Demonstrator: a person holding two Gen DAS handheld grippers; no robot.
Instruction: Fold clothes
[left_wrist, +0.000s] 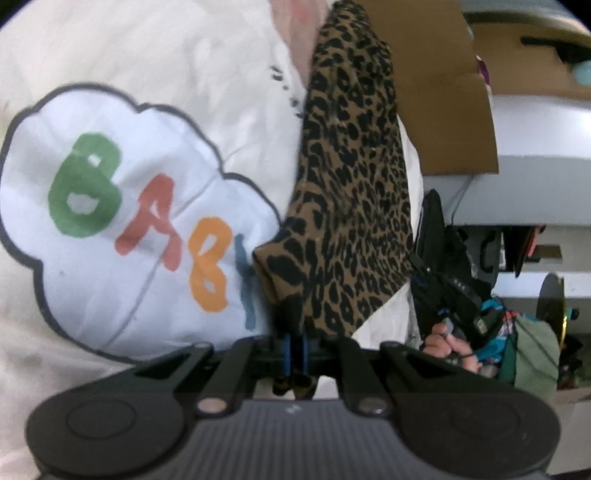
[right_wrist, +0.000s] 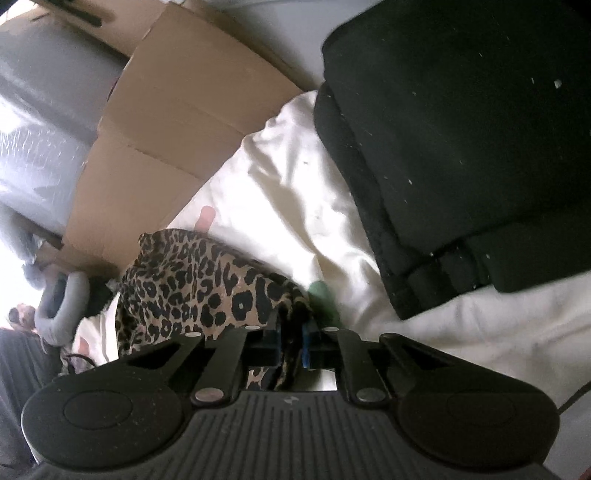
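White bedding (right_wrist: 295, 192) w/ a "BABY" print (left_wrist: 140, 221) carries leopard-print cloth (left_wrist: 351, 184). Left tool (left_wrist: 295, 354) and right tool (right_wrist: 291, 332) each clench a corner of it. Cardboard box (right_wrist: 177, 122) beside; contents can't be told. Folded black garment (right_wrist: 461, 147) lies nearby.

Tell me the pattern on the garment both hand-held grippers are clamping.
Leopard print, black spots on tan, on the garment; the left wrist view shows it best.
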